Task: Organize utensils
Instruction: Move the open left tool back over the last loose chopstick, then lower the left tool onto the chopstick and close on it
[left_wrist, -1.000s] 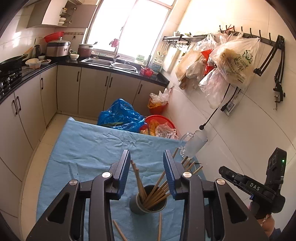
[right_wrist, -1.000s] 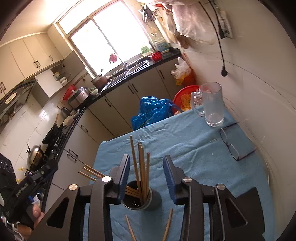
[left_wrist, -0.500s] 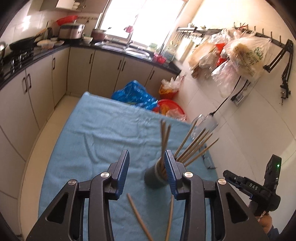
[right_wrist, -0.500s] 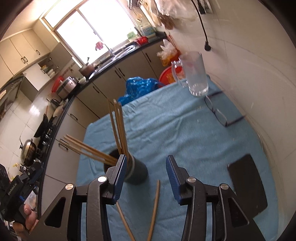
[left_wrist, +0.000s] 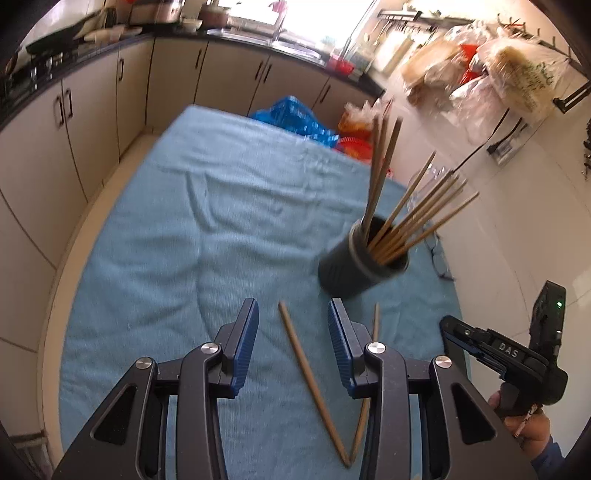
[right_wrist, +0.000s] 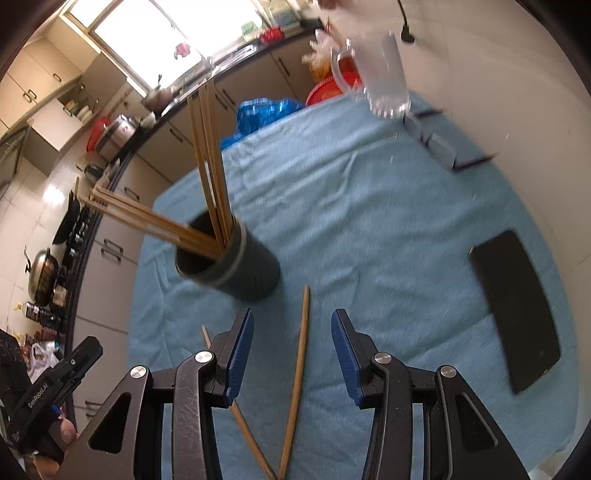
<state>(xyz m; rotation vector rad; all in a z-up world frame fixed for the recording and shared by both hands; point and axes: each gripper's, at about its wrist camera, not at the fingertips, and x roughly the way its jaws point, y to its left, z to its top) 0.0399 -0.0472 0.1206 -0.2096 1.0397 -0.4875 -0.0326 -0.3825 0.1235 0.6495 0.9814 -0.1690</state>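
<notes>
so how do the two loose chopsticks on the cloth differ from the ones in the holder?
The two loose chopsticks lie flat on the blue cloth, near ends meeting in a V; the chopsticks in the holder stand leaning, fanned apart. Loose: two; in the dark holder: many. Both look like plain wood.

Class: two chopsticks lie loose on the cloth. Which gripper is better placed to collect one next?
Either: the left gripper brackets one loose chopstick, and the right gripper brackets the other chopstick. Both are open.
</notes>
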